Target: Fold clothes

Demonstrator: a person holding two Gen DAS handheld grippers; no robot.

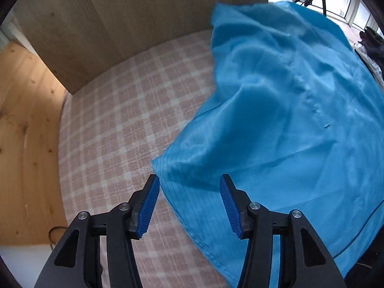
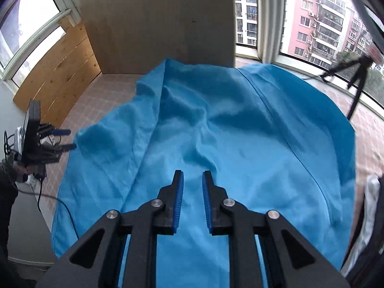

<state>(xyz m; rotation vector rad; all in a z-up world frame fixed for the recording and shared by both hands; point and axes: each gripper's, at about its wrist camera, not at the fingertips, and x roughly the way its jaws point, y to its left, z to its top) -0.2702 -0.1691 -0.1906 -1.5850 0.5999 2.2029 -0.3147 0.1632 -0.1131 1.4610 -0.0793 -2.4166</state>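
Note:
A large blue garment (image 1: 276, 120) lies spread and wrinkled on a bed with a pink checked sheet (image 1: 115, 132). My left gripper (image 1: 189, 178) hovers over the garment's near left hem corner. Its jaws stand wide apart and the pads touch nothing. In the right wrist view the same blue garment (image 2: 228, 132) fills the middle, with a dark seam running down its right side. My right gripper (image 2: 193, 173) points down at the cloth's middle, with a narrow gap between its pads and nothing in it. The left gripper (image 2: 64, 139) shows at the garment's left edge.
A tall pale wooden panel (image 1: 120, 24) stands at the bed's far side. Orange wood boards (image 1: 24, 120) are on the left. A black tripod (image 2: 357, 76) stands by the windows. A cable (image 2: 52, 199) trails at the left. White and dark clothing (image 2: 369, 204) lies at the right edge.

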